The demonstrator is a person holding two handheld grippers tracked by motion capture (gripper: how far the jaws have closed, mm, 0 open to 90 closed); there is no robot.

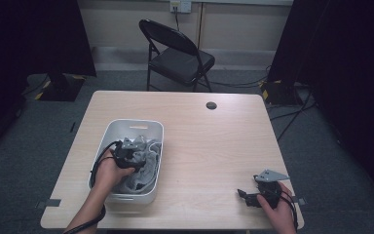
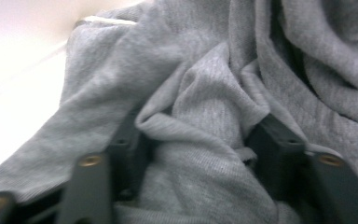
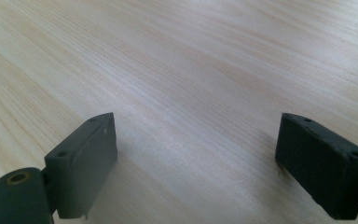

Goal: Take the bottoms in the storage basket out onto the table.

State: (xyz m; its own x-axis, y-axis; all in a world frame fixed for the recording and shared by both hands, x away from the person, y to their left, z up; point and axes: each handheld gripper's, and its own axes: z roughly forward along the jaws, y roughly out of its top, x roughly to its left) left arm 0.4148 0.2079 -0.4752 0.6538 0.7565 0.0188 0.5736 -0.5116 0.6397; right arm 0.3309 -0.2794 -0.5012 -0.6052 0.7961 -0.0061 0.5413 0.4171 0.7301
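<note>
The left gripper's point(image 1: 135, 155) fingers point(image 2: 123, 149) were clamped on a bunched fold of the grey garment point(image 2: 200, 107), which lay crumpled inside the white bin point(image 1: 108, 136) on the tabletop point(image 1: 214, 141). The hold looked shallow: a quick lift could let the soft knit slip free, or drag the light bin along. The right gripper's point(image 1: 246, 195) fingers point(image 3: 81, 158) stood wide apart over bare wood. The cloth looked thick and heavily creased.
</note>
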